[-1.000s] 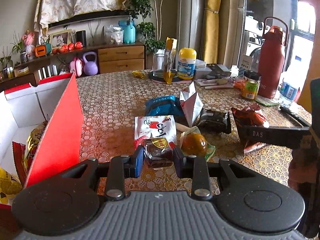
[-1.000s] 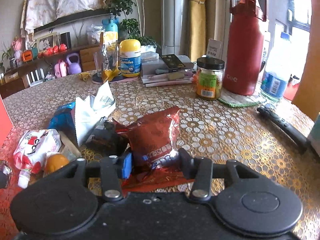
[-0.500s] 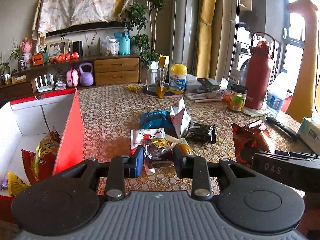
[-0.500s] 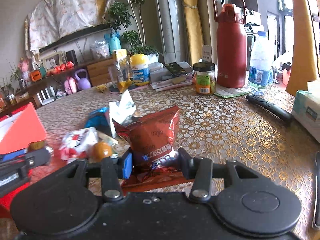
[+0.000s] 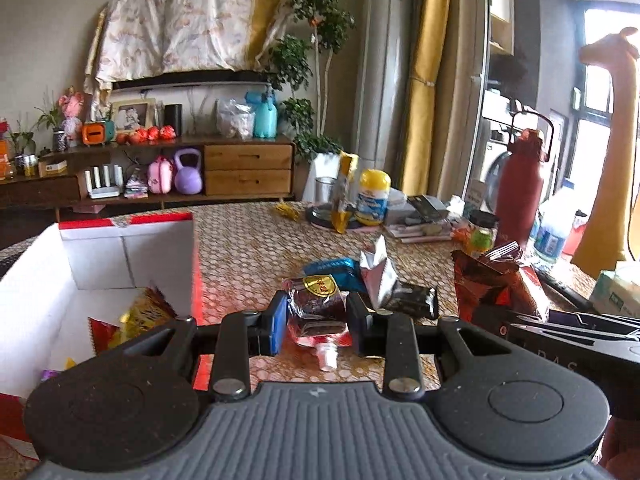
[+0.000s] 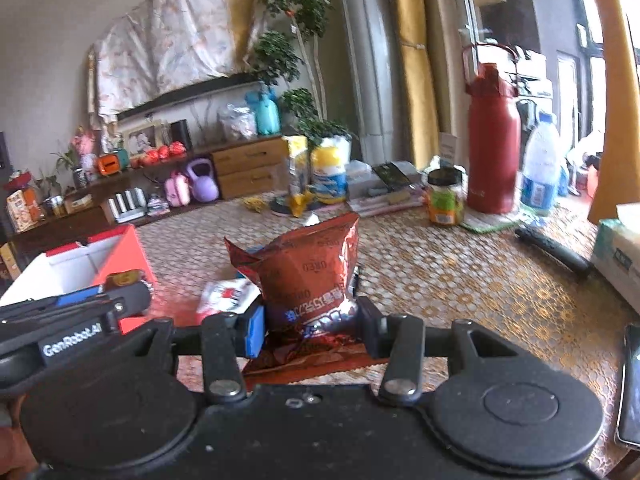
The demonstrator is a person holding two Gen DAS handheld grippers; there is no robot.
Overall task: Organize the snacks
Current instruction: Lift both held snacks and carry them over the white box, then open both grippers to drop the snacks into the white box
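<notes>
Left tool (image 5: 317,320) pinches gold-labelled pouch (image 5: 318,306); right tool (image 6: 310,330), "GenRobot.AI"-marked neighbour, pinches red bag (image 6: 304,276).

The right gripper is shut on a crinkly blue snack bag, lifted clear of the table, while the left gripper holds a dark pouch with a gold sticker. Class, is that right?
Not quite: the colour is wrong. The right wrist view shows the right gripper shut on a crinkly red snack bag, not a blue one. The left gripper does hold the dark pouch with a gold sticker.

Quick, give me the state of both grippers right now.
Left gripper: shut on the dark jelly pouch.
Right gripper: shut on the red snack bag.
</notes>
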